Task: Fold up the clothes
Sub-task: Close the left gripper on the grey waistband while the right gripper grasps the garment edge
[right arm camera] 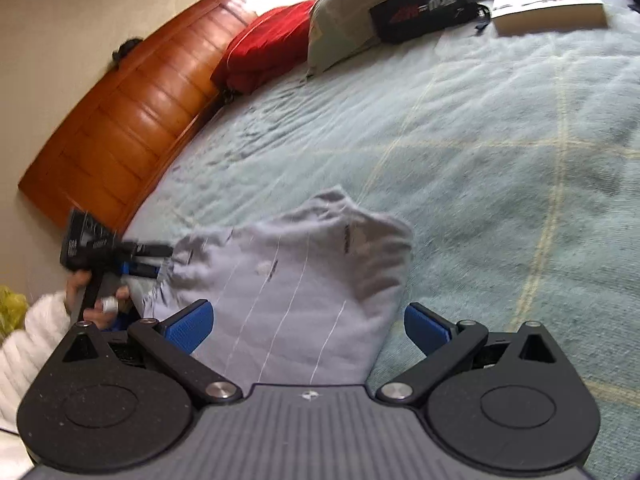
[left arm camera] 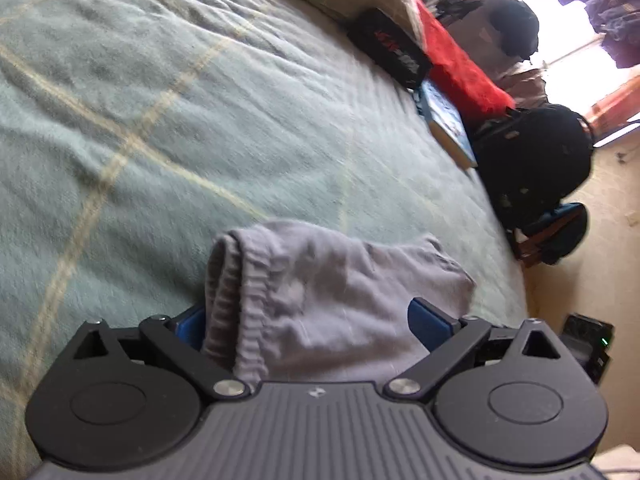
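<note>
Lying on the pale green blanket (right arm camera: 500, 128) with its thin yellow check: one grey garment (right arm camera: 304, 280), part folded, at the near side of the bed between your two grippers.

Item, your left gripper (left arm camera: 316, 320): blue pads (left arm camera: 426, 320) set wide apart, the gathered, ribbed end of the grey garment bunched up between them and spilling over the near pad mounts. You cannot tell from its own camera whether the pads press the cloth. From the right wrist view this gripper sits at the garment's left edge, its fingers close together at the cloth there, though motion blur hides the contact itself; your hand (right arm camera: 86, 292) in a white knit sleeve (right arm camera: 28, 344) holds its handle.

Item, your right gripper (right arm camera: 308, 324): fingers (right arm camera: 190, 326) wide, nothing gripped. The garment's near edge, crossed by thin white stitch lines, lies in the gap between them.

Item, far side of the bed: grey pillow (right arm camera: 360, 16), red cushion (right arm camera: 264, 48), black pouch (right arm camera: 424, 10) with red and white lettering, a paperback book (right arm camera: 548, 0).

Item, left of the bed in the right wrist view: orange wooden headboard (right arm camera: 128, 116).

Item, floor beyond the bed in the left wrist view: black backpack (left arm camera: 536, 160).
</note>
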Demonstrator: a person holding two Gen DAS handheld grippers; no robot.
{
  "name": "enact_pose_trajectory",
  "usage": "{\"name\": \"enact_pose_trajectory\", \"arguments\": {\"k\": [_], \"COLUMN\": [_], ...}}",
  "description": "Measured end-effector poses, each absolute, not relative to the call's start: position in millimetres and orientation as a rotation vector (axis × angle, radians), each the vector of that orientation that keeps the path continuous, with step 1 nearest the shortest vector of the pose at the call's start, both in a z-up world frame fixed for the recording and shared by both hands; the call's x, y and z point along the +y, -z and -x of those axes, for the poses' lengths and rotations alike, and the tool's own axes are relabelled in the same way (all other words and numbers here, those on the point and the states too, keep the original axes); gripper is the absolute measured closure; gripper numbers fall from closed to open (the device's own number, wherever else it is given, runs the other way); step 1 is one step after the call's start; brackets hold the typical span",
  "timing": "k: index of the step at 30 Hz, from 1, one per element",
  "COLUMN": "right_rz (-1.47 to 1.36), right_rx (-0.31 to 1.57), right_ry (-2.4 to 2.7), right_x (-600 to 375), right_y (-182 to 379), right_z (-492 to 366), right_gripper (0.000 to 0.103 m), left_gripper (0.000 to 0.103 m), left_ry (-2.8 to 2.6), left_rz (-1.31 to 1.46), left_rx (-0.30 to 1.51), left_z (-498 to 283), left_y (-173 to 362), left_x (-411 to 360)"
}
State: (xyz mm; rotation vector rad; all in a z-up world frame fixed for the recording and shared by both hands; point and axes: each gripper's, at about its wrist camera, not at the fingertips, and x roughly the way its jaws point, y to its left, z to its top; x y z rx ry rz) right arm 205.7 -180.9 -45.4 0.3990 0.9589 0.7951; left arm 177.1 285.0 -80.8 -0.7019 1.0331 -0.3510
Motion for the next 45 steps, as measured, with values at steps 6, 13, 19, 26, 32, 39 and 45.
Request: {"name": "enact_pose_trajectory", "arguments": {"k": [6,13,19,26,32,39,45], "right_rz": [-0.504,-0.687,-0.671,-0.675,-0.693,-0.697,-0.670], "right_rx": [1.051,1.092,1.114,1.147,1.145,1.168,1.148], "right_ry": [-0.773,-0.867,-0.918,-0.940,-0.950,-0.914,-0.909], "right_x": [-200.0,-197.9,-165.3,-157.6,-164.9,-162.8,-162.4], "right_y": [62.5,84.9,87.8,86.5,89.8,89.7,85.2], "right_z": [-210.2,-224.6,-249.6,-242.3,-228.0,-231.8,-217.1], "right_gripper": [0.000,0.000,0.000,0.000,0.000,0.000,0.000], "left_gripper": [0.006,0.005,0.005,0.005,0.005,0.005,0.008], "left_ry": [0.403,0.415,0.419,0.408,0.405,0.392,0.433], "left_rz": [0.715,0.730,0.742,0.757,0.758,0.745,0.769], "left_rx": [1.096,1.116,1.109,1.087,1.081,1.031,0.998], "left_z": [-148.7,-162.9,-172.7,-156.5,-157.0,-150.1,-138.2], "left_y": [83.3,88.1,90.9,90.7,92.4,91.6,95.1], "left_x": [283.3,283.0,283.7,280.7,279.9,277.4,284.3]}}
